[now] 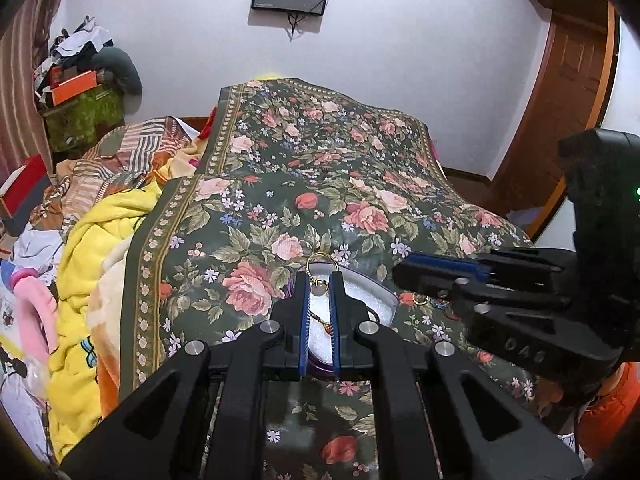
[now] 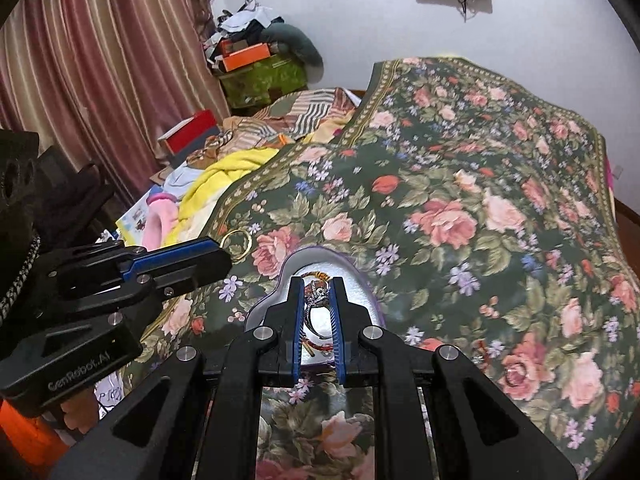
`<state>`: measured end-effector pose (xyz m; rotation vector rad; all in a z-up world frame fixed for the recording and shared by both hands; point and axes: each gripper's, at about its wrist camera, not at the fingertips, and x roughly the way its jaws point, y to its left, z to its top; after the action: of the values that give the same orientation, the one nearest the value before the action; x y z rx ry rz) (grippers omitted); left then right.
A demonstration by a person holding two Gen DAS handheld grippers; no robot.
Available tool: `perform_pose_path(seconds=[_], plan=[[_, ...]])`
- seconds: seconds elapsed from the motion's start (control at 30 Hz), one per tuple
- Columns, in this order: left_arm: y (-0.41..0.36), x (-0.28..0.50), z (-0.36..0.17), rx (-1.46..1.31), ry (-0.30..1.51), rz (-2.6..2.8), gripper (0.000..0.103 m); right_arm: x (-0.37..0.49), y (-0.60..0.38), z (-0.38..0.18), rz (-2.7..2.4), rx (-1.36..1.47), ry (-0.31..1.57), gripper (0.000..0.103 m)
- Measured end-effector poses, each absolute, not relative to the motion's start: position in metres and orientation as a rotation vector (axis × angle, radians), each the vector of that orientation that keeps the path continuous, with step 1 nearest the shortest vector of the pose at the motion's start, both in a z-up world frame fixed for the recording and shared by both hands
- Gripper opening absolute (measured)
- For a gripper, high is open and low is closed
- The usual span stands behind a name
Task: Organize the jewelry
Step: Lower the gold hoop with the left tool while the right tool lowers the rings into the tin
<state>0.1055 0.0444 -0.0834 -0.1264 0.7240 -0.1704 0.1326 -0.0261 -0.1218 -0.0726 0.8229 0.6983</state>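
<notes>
Jewelry goes into the box [image 2: 362, 276] on the bed [image 2: 480, 200]. We clamp a gold ring [image 1: 320, 266] in the left hand-held gripper [image 1: 320, 280] and a silver ring [image 2: 318, 300] in the right hand-held gripper [image 2: 316, 284], both above the box for deposit.

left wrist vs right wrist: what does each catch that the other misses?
Left wrist only: the wooden door, and the left gripper pinching a gold ring.
Right wrist only: the pink curtain, and the right gripper pinching a silver ring.
Both: the floral bedspread and the purple-rimmed jewelry tray with its pale lining.
</notes>
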Motion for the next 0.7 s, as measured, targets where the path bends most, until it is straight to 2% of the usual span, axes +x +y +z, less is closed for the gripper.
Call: perform_pose_path(seconds=[0.7], plan=[[0.033, 0.127, -0.121, -0.143, 0.835, -0.231, 0.007, 0.149, -0.026, -0.151, 0.703, -0.088, 0.91, 0.011]])
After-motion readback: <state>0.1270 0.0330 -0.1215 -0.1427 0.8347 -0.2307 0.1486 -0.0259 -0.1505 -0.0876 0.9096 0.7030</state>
